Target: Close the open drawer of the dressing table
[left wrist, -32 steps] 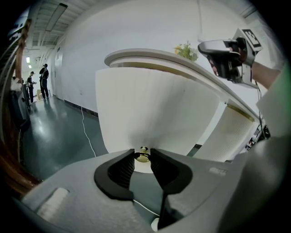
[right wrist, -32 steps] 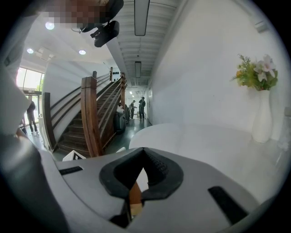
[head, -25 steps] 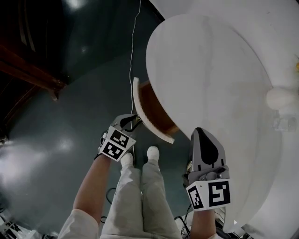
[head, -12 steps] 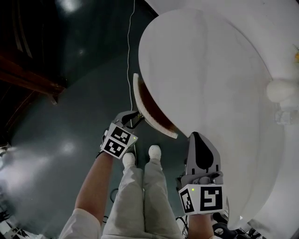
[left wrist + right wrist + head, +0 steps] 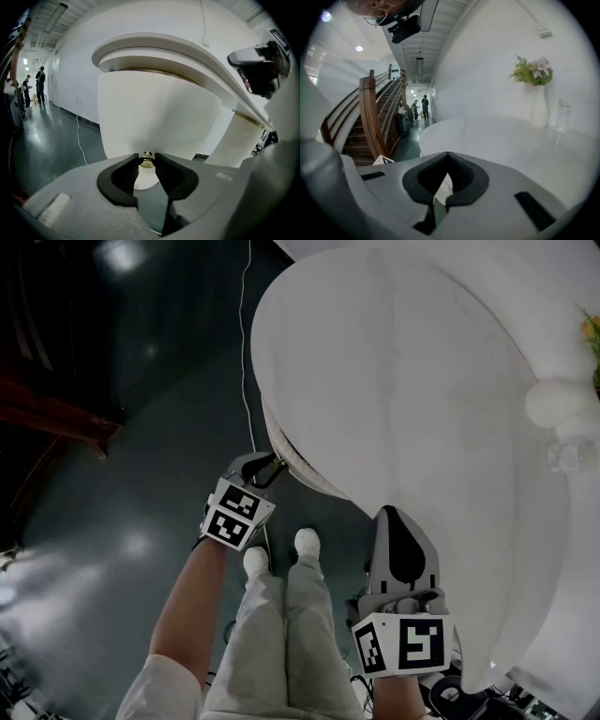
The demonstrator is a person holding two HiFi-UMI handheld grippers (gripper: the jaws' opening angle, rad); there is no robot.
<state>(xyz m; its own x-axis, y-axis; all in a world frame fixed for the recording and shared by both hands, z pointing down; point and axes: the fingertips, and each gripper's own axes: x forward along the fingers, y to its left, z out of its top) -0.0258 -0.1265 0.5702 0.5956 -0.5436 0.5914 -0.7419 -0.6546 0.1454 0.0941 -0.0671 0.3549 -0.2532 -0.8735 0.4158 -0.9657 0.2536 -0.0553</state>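
White table [image 5: 403, 381] fills the head view. Drawer [image 5: 292, 463] is down to a thin sliver of front under the top's edge. 1 s ago it stuck well out with the brown inside showing, and 0.5 s ago it was about half that. So the push is working and it's almost home. Left gripper [image 5: 274, 464] sits right at the drawer front. Right gripper [image 5: 395, 517] hangs beside the table edge, off the drawer and doing nothing.

Left gripper view: jaws pinched on the small brass knob [image 5: 147, 161], with the knob between the pad tips. The curved white drawer front [image 5: 154, 112] is right behind it. A brown strip still shows between front and table top [image 5: 187, 49], so my read is it's not fully seated yet.

Right gripper view: jaws closed on each other with nothing held. It looks across the table top [image 5: 497, 136] toward a vase [image 5: 538, 110] at the far side, stairs [image 5: 370, 117] on the left.

Judgement: last bit of travel is left. Push straight on the knob until the front is flush, then release. Risk: an off-axis push could jam the curved front.
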